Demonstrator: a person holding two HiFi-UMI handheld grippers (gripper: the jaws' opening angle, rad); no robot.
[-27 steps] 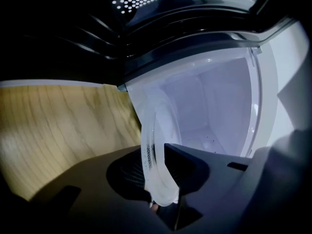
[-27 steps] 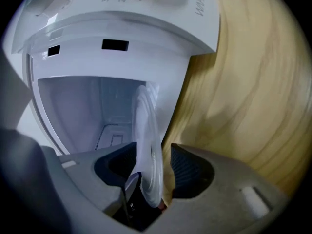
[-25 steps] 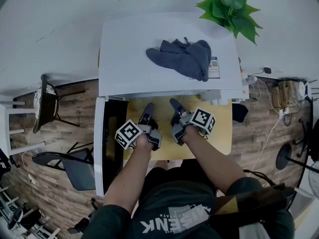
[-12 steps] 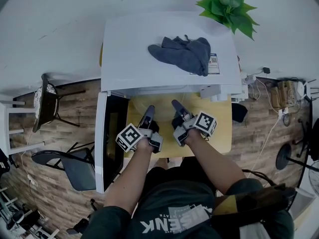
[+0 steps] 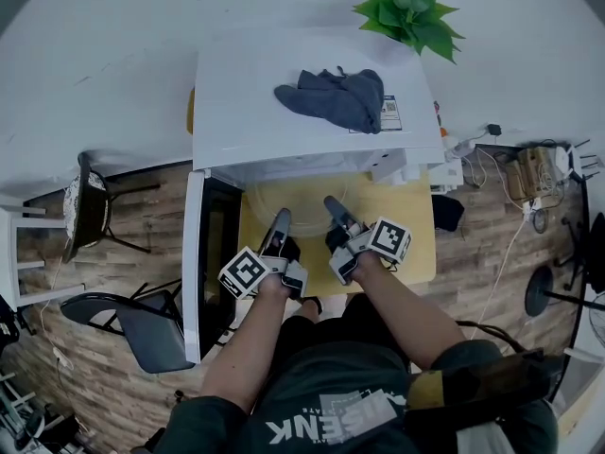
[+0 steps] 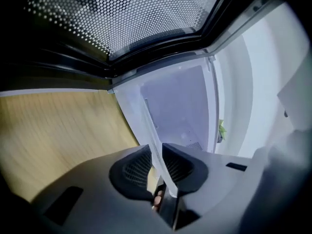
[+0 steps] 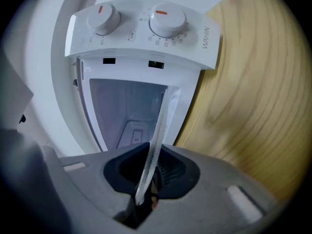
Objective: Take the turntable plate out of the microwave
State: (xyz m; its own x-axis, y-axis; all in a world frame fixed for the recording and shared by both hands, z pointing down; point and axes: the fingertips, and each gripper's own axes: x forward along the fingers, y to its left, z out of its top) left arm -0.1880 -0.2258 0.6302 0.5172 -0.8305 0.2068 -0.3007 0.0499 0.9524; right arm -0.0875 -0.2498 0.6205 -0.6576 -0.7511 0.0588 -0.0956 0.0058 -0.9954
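The clear glass turntable plate (image 5: 301, 195) hangs over the wooden table (image 5: 408, 246), just in front of the white microwave (image 5: 312, 126). My left gripper (image 5: 281, 221) grips its near-left rim and my right gripper (image 5: 334, 206) its near-right rim. In the left gripper view the plate's edge (image 6: 146, 123) runs between the dark pads of the left gripper (image 6: 157, 162). The right gripper view shows the plate's edge (image 7: 158, 123) standing between the right gripper (image 7: 148, 167) pads. Both pairs of jaws have just been closing on the rim. The open cavity (image 7: 127, 115) lies ahead.
The microwave door (image 5: 194, 253) stands open at the left, its mesh window (image 6: 126, 13) close above my left gripper. Two knobs sit on the control panel (image 7: 141, 26). A grey cloth (image 5: 333, 97) lies on the microwave, a plant (image 5: 406, 12) behind. Chairs (image 5: 142, 315) stand at the left.
Both grippers have drawn back from the microwave's mouth toward the person and risen a little. The plate has come out with them and now shows over the table.
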